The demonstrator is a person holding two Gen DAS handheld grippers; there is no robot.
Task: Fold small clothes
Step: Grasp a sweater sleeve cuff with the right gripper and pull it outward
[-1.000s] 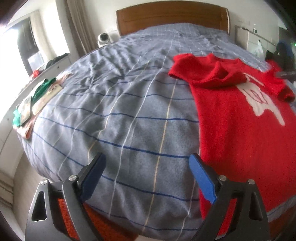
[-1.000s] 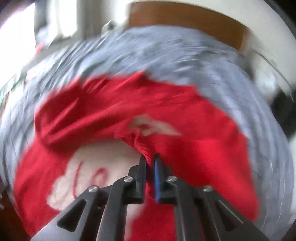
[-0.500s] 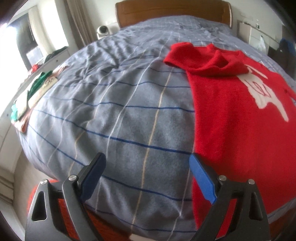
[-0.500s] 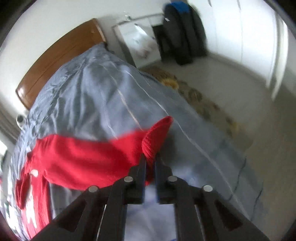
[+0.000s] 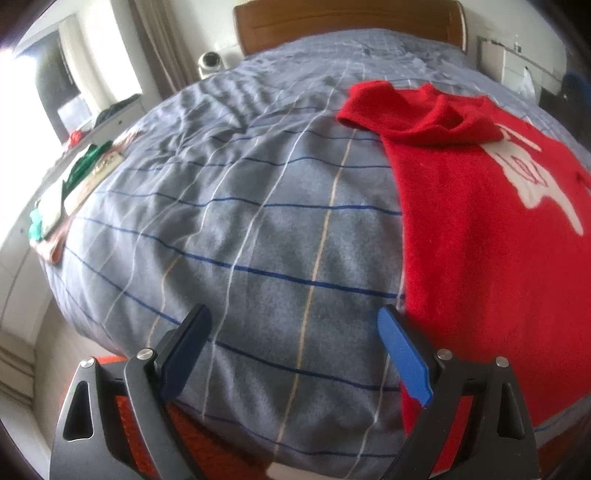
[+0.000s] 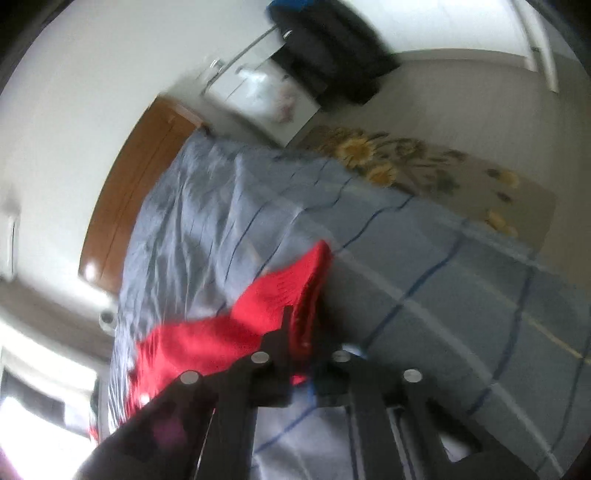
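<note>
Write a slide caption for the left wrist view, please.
Open left tongs above striped bedcover, beside flat red sweater.

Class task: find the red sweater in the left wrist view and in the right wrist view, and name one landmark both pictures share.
Left wrist: the red sweater lies flat on the right side of the bed.
Right wrist: blurred, lower centre-left, one end pinched in the right gripper.
Shared landmark: the wooden headboard, top centre in the left view, left in the right.
</note>
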